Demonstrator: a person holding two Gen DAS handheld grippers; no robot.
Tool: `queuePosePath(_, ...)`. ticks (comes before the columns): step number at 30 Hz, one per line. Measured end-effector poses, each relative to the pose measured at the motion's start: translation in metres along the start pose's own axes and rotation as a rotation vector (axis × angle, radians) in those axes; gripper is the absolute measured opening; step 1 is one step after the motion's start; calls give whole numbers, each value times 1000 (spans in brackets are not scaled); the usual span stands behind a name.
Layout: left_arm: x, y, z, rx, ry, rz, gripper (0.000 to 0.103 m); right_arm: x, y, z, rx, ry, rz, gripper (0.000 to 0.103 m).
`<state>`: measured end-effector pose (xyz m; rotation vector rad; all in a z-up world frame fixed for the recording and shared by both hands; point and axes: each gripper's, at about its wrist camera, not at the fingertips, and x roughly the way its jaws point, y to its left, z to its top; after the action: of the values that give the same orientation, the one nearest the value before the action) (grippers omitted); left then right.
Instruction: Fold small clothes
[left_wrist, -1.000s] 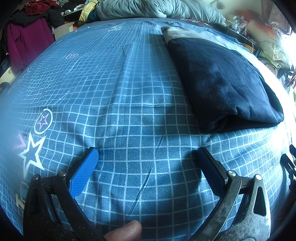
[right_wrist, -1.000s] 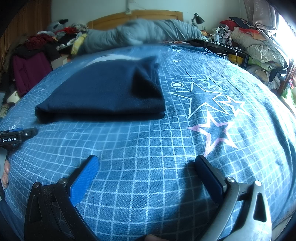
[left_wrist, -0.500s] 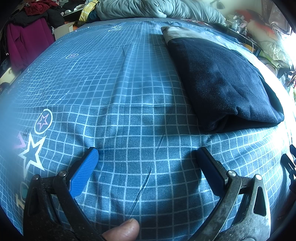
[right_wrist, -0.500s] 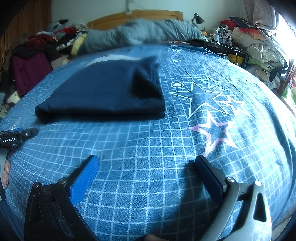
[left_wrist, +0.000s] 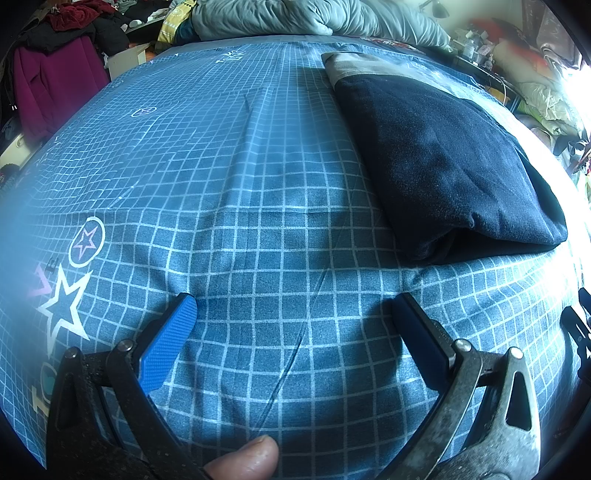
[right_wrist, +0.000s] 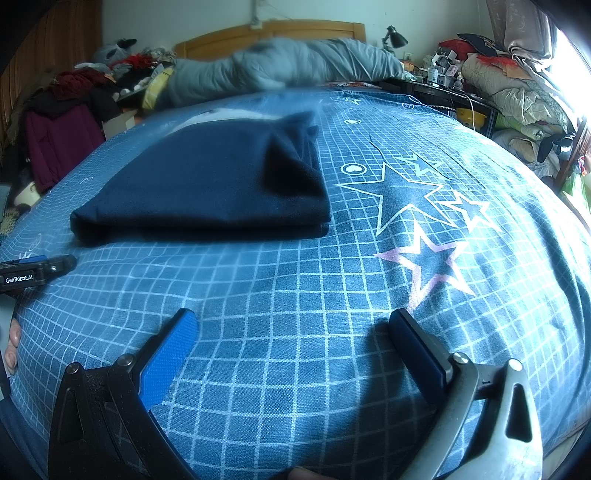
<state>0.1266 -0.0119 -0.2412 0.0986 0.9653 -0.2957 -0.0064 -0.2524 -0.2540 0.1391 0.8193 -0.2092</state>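
Resting above the bed (left_wrist: 258, 184) with both tools idle, wide apart and gripping nothing: left gripper (left_wrist: 295, 314) over bare grid-print sheet, navy folded garment (left_wrist: 443, 158) at one o'clock, well clear of the fingers (left_wrist: 173, 332); right gripper (right_wrist: 291, 328) likewise spread and empty, same garment (right_wrist: 207, 184) at eleven o'clock. Folding judged finished or nearly so. Best next: approach low from the near edge, pinch only the top layer, keep corners aligned, avoid dragging the stack across the sheet.
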Motion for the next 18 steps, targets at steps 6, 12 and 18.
queuePosePath(6, 0, 2, 0, 0, 0, 1, 103, 0, 0, 0, 0, 0, 0, 103)
queuePosePath(12, 0, 1, 0, 0, 0, 1, 103, 0, 0, 0, 1, -1, 0, 103)
queuePosePath(18, 0, 0, 0, 0, 0, 1, 103, 0, 0, -1, 1, -1, 0, 103)
